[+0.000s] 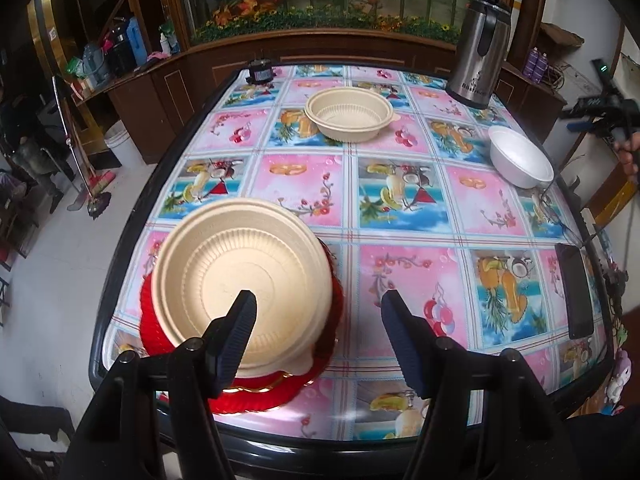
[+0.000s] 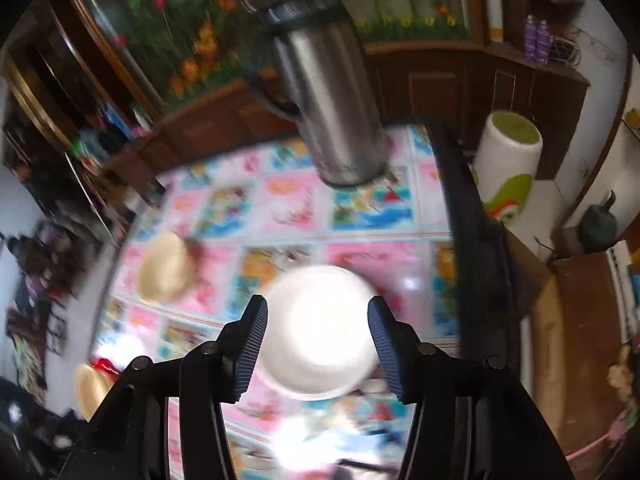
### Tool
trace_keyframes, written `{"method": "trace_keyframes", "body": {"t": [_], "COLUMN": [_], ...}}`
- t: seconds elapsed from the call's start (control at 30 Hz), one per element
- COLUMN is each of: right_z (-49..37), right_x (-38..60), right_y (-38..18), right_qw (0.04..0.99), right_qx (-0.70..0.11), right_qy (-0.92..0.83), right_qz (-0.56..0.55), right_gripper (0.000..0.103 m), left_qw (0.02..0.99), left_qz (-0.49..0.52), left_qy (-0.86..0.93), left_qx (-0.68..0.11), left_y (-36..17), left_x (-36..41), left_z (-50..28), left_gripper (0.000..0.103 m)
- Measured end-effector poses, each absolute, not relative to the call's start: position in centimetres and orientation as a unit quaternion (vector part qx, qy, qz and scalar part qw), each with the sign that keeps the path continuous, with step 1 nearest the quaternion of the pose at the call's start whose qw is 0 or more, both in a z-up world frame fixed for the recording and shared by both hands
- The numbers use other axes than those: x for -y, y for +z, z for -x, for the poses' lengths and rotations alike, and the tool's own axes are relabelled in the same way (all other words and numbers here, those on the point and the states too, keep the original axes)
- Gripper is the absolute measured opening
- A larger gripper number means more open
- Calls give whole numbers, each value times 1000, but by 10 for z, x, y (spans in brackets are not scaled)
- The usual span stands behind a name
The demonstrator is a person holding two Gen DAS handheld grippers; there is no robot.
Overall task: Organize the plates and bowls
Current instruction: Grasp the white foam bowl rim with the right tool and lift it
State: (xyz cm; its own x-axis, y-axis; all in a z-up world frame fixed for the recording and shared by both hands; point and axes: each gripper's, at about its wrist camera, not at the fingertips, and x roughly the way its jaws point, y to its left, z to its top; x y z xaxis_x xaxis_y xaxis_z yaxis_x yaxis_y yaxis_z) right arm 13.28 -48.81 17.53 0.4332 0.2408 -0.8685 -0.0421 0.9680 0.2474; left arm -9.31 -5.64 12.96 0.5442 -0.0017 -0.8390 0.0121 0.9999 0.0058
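Note:
A beige ribbed bowl (image 1: 240, 280) rests on red plates (image 1: 256, 392) at the table's near left. My left gripper (image 1: 318, 312) is open just right of and above it, its left finger over the bowl's rim. A second beige bowl (image 1: 350, 114) sits at the far middle. A white bowl (image 1: 520, 160) stands at the right edge. In the blurred right wrist view my right gripper (image 2: 318, 330) is open above the white bowl (image 2: 320, 336), with the beige bowl (image 2: 166, 268) to the left.
A steel thermos jug (image 1: 478, 52) stands at the far right corner, also in the right wrist view (image 2: 332, 108). A black phone (image 1: 574, 290) lies at the right edge. A small black object (image 1: 259, 72) sits at the far left corner. The table (image 1: 400, 216) has a patterned cloth.

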Motion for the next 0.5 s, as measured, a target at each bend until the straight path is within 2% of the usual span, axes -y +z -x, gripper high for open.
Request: {"method": "trace_keyframes", "body": {"t": [0.2,0.23,0.33,0.4,0.47,0.5], "right_z": [-167,-171,-183,-191,-195,-197], "right_x": [510,509,509,503,492,487], "right_y": [105,97,76,67,64,63], "right_qw": [792,785,763,750,742,741], "right_qx": [-597,-606,-634,-648,-657,-658], "right_qy": [80,83,89,105,118,125], "right_qz": [-105,-101,-90,-80,-58,-49], "right_gripper": [53,48,26,22,12,11], "left_qw": [873,872,869,869,868,868], "left_qz": [-2,0,1,3,6,8], "left_qy": [8,10,17,22,27,28], "left_qx": [-488,-490,-494,-495,-496,-496], "left_y": [125,124,122,121,120,120], "left_x": [64,64,65,64,63,62], "left_z": [94,94,96,98,98,98], "left_gripper": [64,64,64,64,64,64]}}
